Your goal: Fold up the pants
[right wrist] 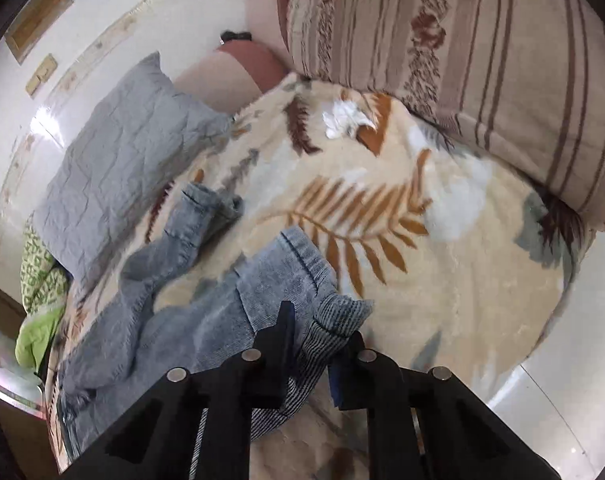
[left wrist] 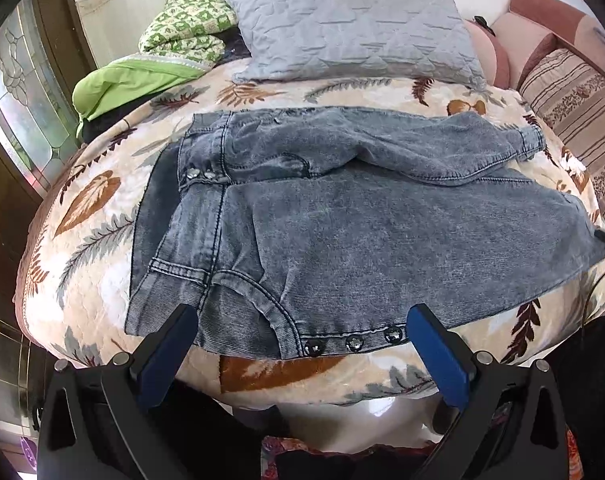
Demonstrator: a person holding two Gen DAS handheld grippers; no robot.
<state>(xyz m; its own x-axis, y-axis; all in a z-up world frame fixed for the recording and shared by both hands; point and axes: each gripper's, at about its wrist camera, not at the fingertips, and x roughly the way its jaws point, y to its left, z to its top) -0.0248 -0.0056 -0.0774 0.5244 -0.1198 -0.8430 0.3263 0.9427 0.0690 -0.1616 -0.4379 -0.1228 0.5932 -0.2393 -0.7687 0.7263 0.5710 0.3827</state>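
Grey denim pants (left wrist: 342,216) are spread across a leaf-patterned blanket (left wrist: 94,216). The left gripper (left wrist: 302,344) is held spread above the waistband. A pant leg hem is pinched by the right gripper (right wrist: 318,344).

Right black two-finger gripper (right wrist: 322,340) hides part of the faded grey denim pants (right wrist: 262,280) hem; far leg cuff looks blurred, prob. motion.

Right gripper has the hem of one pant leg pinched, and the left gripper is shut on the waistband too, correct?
Not quite. The right gripper is shut on the jeans at a leg hem, but the left wrist view shows the left gripper open, its fingers either side of the waistband's near edge, gripping nothing.
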